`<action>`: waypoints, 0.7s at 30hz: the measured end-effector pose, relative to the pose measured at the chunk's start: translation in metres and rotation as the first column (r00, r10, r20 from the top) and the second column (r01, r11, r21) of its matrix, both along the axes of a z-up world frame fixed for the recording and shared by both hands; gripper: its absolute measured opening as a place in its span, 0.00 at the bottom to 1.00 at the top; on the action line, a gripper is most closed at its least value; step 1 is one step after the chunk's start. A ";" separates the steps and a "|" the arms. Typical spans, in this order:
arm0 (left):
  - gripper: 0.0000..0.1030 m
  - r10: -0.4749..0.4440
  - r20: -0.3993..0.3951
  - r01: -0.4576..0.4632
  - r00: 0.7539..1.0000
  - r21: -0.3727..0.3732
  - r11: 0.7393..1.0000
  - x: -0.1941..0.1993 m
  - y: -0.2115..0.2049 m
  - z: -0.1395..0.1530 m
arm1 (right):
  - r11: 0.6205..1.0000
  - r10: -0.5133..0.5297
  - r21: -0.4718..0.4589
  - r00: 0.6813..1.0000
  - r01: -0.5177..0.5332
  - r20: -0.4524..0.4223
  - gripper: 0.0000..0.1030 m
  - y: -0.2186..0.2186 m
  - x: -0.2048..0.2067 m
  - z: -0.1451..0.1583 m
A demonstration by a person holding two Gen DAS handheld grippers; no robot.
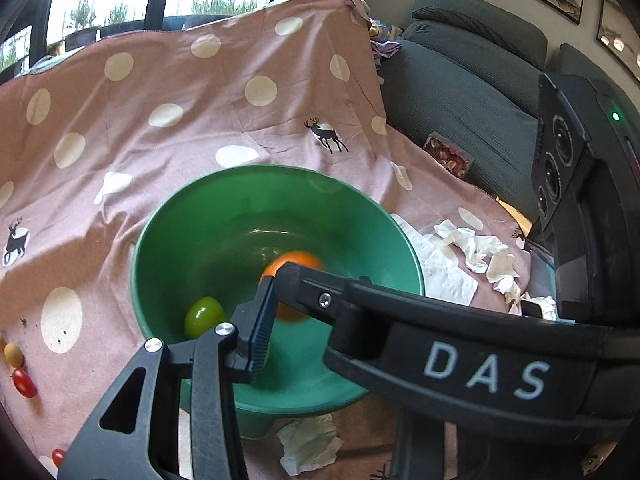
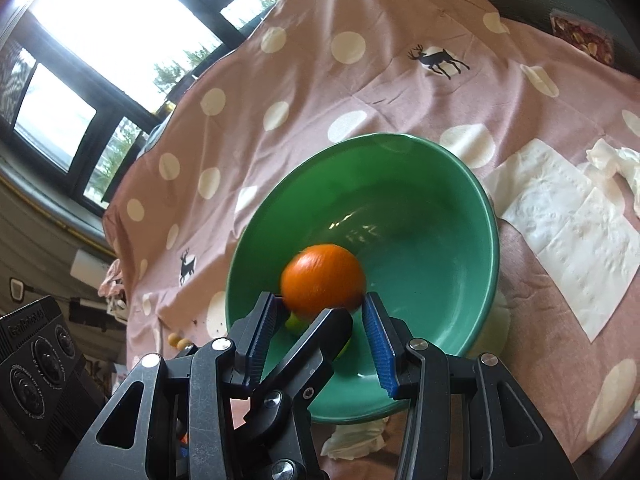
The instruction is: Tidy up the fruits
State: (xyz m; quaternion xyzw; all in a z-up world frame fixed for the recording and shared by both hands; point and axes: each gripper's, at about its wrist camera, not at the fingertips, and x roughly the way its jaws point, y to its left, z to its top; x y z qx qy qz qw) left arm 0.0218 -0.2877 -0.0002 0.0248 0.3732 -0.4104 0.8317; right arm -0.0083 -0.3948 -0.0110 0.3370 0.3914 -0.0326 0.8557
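Note:
A green bowl [image 1: 168,240] [image 2: 460,184] stands on a pink dotted cloth. An orange [image 2: 323,278] [image 1: 298,262], blurred, is inside the bowl just beyond my right gripper [image 2: 320,320], whose blue-padded jaws stand open around its near side; I cannot tell if they touch it. A green grape-like fruit [image 1: 203,316] lies in the bowl, partly hidden in the right wrist view [image 2: 294,322]. Only one finger [image 1: 262,320] of my left gripper shows; the right gripper's body [image 1: 460,360] crosses in front.
Red cherry tomatoes [image 1: 23,382] and a yellow one [image 1: 13,354] lie on the cloth at left. Crumpled tissues [image 1: 480,252] and flat paper towels [image 2: 568,224] lie right of the bowl. A grey sofa [image 1: 460,92] with a snack packet [image 1: 448,154] is behind.

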 end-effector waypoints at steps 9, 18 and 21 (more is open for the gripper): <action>0.52 0.058 -0.015 -0.058 0.998 0.017 0.998 -0.001 0.014 0.004 | 0.999 -0.020 -0.033 1.000 0.020 0.001 0.47 0.003 0.001 0.005; 0.71 0.279 0.015 -0.280 0.960 0.054 0.959 -0.002 0.098 0.025 | 0.996 0.033 -0.081 0.997 -0.028 0.067 0.46 0.022 -0.003 0.026; 0.72 0.404 0.016 -0.404 0.915 0.074 0.912 -0.003 0.139 0.028 | 0.993 0.077 -0.094 0.993 -0.069 0.086 0.46 0.034 -0.003 0.033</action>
